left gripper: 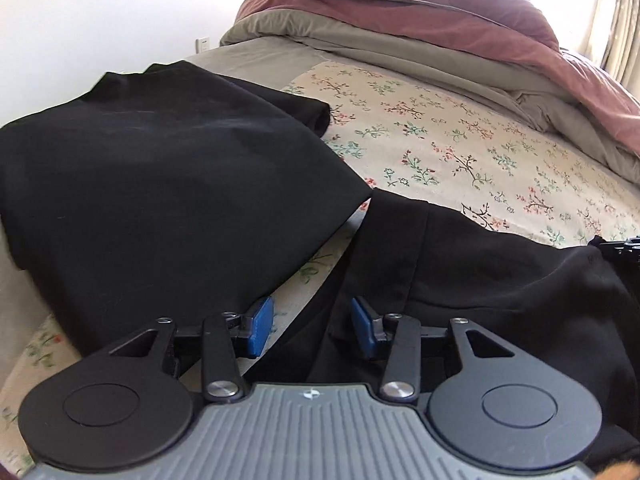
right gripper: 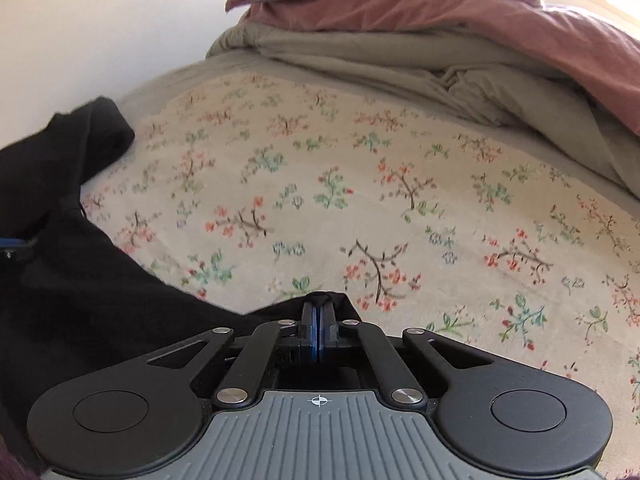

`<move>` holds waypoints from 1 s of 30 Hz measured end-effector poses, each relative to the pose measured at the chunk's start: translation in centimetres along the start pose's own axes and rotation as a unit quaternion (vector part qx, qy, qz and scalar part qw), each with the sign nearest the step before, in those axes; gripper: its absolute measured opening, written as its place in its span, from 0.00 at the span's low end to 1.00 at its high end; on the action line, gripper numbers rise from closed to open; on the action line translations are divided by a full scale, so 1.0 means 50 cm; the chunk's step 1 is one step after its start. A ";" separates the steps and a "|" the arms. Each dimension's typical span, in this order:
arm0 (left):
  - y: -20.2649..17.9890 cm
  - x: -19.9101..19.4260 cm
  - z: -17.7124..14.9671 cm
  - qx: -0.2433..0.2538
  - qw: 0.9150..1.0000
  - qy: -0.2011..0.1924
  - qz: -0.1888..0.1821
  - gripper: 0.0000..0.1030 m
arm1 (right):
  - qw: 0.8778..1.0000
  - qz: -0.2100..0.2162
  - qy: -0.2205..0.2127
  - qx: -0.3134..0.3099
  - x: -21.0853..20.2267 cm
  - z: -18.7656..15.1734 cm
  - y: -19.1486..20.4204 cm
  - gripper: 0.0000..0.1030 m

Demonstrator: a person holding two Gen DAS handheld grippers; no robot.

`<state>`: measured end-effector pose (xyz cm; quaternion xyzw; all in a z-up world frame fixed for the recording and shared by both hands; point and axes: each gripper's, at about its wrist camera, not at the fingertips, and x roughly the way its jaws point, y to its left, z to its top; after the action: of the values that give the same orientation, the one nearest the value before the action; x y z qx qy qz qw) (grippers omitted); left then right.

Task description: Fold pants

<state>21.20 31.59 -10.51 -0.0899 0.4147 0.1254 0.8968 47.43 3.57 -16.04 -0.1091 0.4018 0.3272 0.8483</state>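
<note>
Black pants (left gripper: 160, 184) lie on the floral bed sheet (left gripper: 440, 136), one part spread at the left and another (left gripper: 500, 280) running to the right. My left gripper (left gripper: 312, 324) hovers low over the gap between these two parts. Its blue pads (left gripper: 260, 320) stand apart, and an edge of black cloth lies by the right pad without being pressed. My right gripper (right gripper: 319, 320) is shut on a fold of the pants' edge (right gripper: 324, 299), and the cloth (right gripper: 80, 288) trails off to the left. The right gripper's tip (left gripper: 624, 246) shows at the left view's right edge.
A folded maroon and grey-green duvet (left gripper: 420, 12) is heaped at the far side of the bed. A white wall (left gripper: 100, 8) stands behind on the left. The floral sheet (right gripper: 360, 200) stretches ahead of the right gripper.
</note>
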 end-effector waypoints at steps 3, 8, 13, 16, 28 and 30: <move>0.031 -0.052 -0.005 -0.052 0.998 -0.008 -0.022 0.78 | 1.000 -0.001 -0.004 0.020 -0.019 0.004 -0.016 0.01; 0.060 -0.067 -0.028 -0.116 0.987 0.066 -0.090 0.89 | 0.999 0.014 -0.032 0.031 -0.051 0.017 -0.018 0.11; 0.083 -0.042 -0.048 -0.158 0.970 0.093 -0.158 1.00 | 0.998 0.010 0.009 0.062 -0.008 0.016 -0.019 0.15; 0.074 -0.001 -0.051 -0.178 0.969 0.101 -0.136 1.00 | 0.997 0.004 0.002 0.071 -0.005 0.004 -0.015 0.15; 0.044 -0.130 -0.045 -0.113 0.990 -0.070 -0.051 0.39 | 0.997 -0.002 -0.060 0.059 -0.082 0.011 0.008 0.00; 0.041 -0.077 -0.060 -0.089 0.996 -0.013 -0.027 0.41 | 0.998 -0.011 -0.040 0.057 -0.048 0.008 0.015 0.00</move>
<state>16.02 32.19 -9.61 -0.1787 0.3873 0.1389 0.8937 46.06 3.20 -13.92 -0.0517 0.3846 0.2988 0.8719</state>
